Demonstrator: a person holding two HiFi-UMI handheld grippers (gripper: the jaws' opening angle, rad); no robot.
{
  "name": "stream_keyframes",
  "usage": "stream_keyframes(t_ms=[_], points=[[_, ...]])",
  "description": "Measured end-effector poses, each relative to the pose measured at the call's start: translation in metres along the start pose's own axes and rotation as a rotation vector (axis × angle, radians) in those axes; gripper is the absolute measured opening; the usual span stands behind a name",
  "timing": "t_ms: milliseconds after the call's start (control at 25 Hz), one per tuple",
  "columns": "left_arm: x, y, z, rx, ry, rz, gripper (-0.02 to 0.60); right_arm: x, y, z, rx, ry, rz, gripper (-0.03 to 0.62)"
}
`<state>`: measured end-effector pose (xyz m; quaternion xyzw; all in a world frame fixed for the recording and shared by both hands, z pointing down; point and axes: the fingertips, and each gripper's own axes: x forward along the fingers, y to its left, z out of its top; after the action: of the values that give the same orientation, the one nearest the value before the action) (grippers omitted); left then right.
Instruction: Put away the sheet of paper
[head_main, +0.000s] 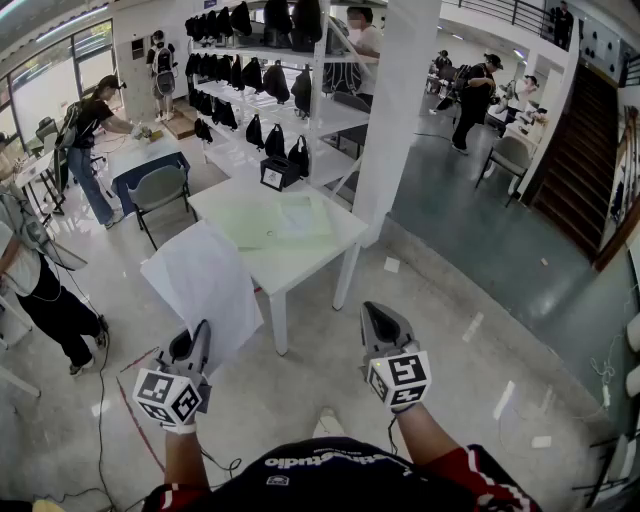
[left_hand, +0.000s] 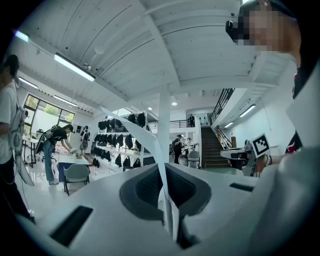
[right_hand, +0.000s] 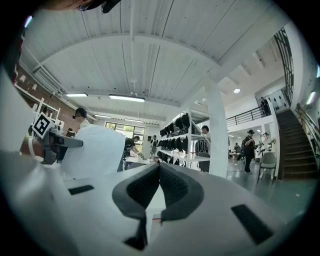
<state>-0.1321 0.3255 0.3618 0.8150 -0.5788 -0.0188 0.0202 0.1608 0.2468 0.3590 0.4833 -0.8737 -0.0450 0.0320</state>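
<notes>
White table stands beside a white pillar.

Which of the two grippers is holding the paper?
The left gripper: its jaws are shut on the lower edge of the paper. The right gripper has nothing between its shut jaws.

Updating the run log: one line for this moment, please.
left hand-held gripper: shut on sheet of paper | right hand-held gripper: shut, empty | white table: ahead | status: not yet put away
</notes>
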Motion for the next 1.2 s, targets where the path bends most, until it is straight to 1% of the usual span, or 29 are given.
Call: stream_keyframes(t_ms=[480,720,920,1200], points=[[0.003,0.005,-0.004,-0.014,-0.008,0.007,0.005,0.006,-0.008,-0.008,0.001,0.018,-0.013,0.002],[-0.002,0.008,-0.004,-0.023,-0.008,0.01,0.005,0.006,-0.002,-0.005,-0.007,0.016,-0.014,0.002],[-0.001,0.007,-0.002,-0.024,-0.016,0.007,0.005,0.004,-0.004,-0.001,0.0,-0.008,-0.028,0.003],[0.0,0.01,-0.004,-0.024,-0.02,-0.009,0.005,0.006,0.003,-0.006,0.007,0.004,-0.03,0.003]])
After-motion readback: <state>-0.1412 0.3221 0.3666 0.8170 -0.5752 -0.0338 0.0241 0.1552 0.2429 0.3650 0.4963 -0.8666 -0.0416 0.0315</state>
